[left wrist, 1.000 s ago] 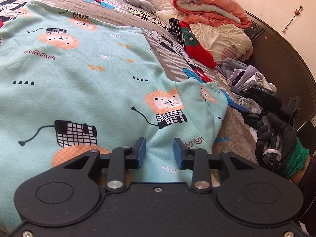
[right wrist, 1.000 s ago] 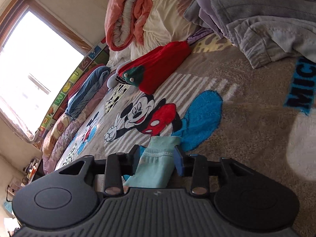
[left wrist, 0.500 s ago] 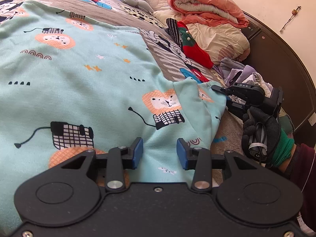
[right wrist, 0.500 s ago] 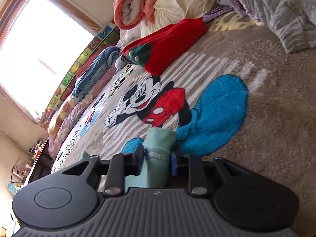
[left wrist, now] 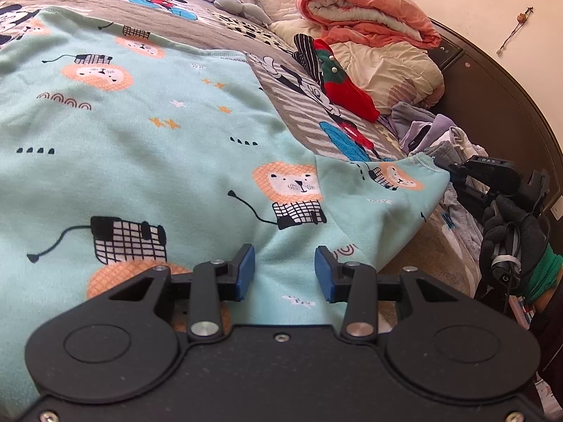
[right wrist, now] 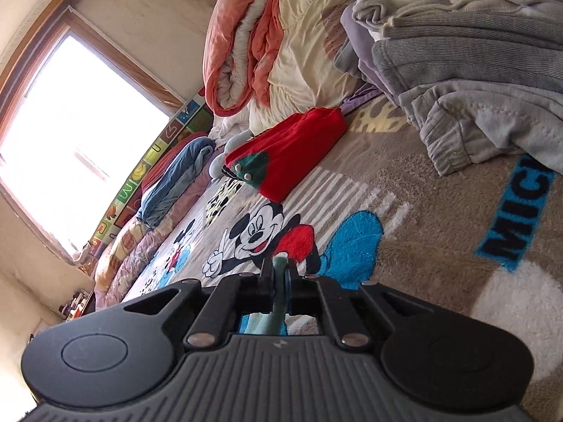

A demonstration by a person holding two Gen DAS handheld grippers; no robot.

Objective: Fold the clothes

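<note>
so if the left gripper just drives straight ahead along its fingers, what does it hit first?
Most likely the mint lion-print garment: the open left gripper sits low over it, fabric filling the gap and the view ahead. Depth is unclear, but nothing else lies in that line before the cloth.

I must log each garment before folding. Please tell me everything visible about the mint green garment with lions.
The mint green garment looks like soft knit, printed with orange lions, stars and arches. It lies spread, mostly flat, on the Mickey blanket. The right hand-held gripper is shut on its stitched cuff edge, lifting it; the open left hand-held gripper hovers over its near part.
</note>
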